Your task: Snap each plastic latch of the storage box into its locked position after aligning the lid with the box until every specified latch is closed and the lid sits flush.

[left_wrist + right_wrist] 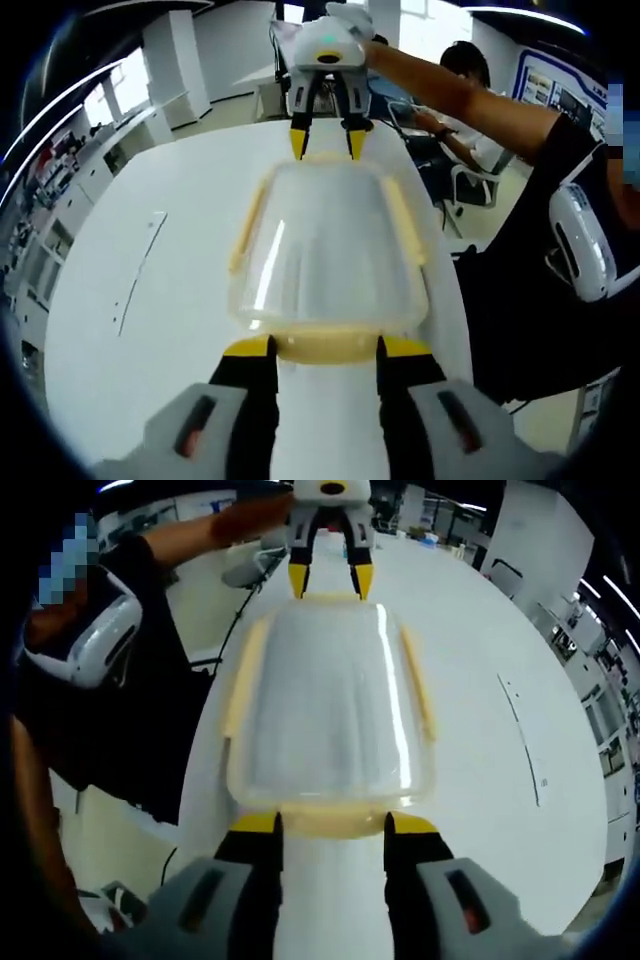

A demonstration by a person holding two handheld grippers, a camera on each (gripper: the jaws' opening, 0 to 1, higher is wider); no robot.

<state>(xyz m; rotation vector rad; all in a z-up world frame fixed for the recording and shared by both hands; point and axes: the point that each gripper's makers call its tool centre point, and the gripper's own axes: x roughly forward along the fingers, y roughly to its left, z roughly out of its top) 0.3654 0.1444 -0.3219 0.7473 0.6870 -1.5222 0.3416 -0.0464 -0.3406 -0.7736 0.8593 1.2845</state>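
A clear plastic storage box (325, 250) with its lid on lies lengthwise on the white table (150, 330). Pale yellow latches run along both long sides (245, 235) (405, 225). Another yellow latch (325, 345) sits at the near end, between the yellow tips of my left gripper (326, 347), whose jaws stand apart on either side of it. At the far end my right gripper (328, 145) faces me, open, its tips at the box's end. In the right gripper view the box (325, 700) is seen from the other end. There the right gripper (333, 823) straddles the end latch (330, 820) and the left gripper (330, 582) stands opposite.
The person holding the grippers stands at the table's long edge in dark clothes (540, 270) with a white device (580, 240) on the chest. Another person (465, 60) sits behind with chairs nearby. A thin seam (140, 270) crosses the tabletop.
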